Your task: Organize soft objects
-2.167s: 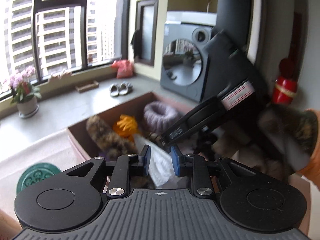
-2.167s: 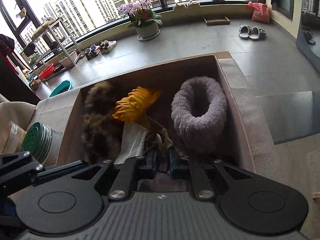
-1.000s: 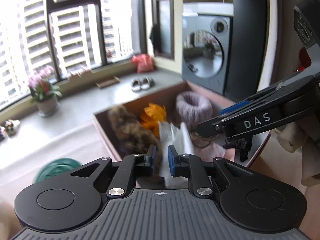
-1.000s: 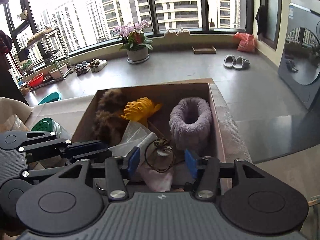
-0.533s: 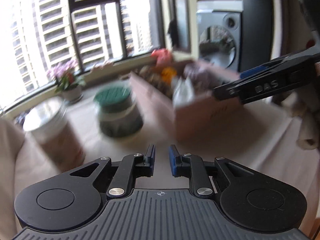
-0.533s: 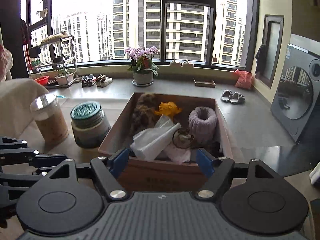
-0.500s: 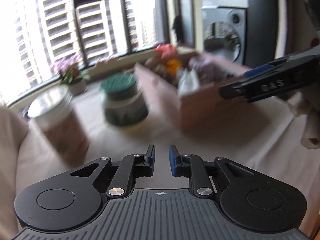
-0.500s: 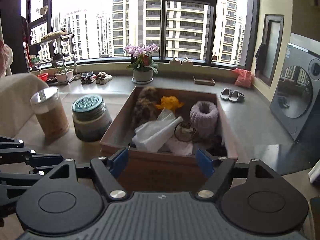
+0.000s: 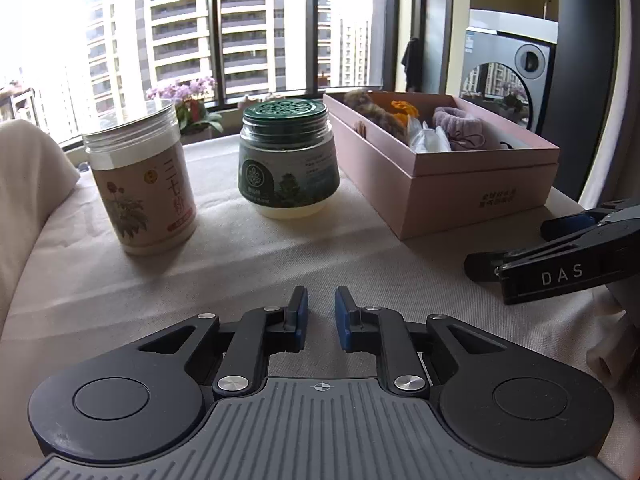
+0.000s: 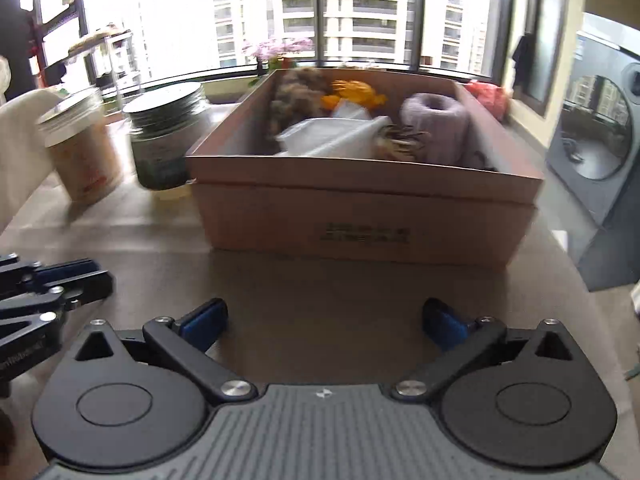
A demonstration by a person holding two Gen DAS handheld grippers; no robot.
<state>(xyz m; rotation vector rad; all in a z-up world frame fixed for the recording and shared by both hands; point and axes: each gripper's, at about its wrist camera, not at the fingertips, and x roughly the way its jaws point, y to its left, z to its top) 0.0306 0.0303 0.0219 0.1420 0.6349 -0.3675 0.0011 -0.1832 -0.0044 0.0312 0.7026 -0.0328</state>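
A pink cardboard box [image 9: 476, 196] [image 10: 360, 220] stands on the cloth-covered table. It holds soft things: a brown furry piece [image 10: 296, 92], an orange piece [image 10: 356, 92], a white tissue pack [image 10: 332, 136] and a purple fluffy ring [image 10: 436, 120]. My left gripper [image 9: 321, 316] is low over the table, well short of the box, nearly closed with a small gap and empty. My right gripper [image 10: 324, 320] is wide open and empty, in front of the box. It also shows at the right edge of the left wrist view [image 9: 560, 256].
A green-lidded jar [image 9: 288, 156] [image 10: 168, 136] and a tan canister with a clear lid [image 9: 140, 176] [image 10: 80, 152] stand left of the box. A beige cushion [image 9: 24, 184] lies at far left. A washing machine [image 10: 600, 136] stands beyond the table at right.
Both grippers have drawn back from over the box and dropped low to the table in front of it. The right gripper opened wide and left the items in the box.
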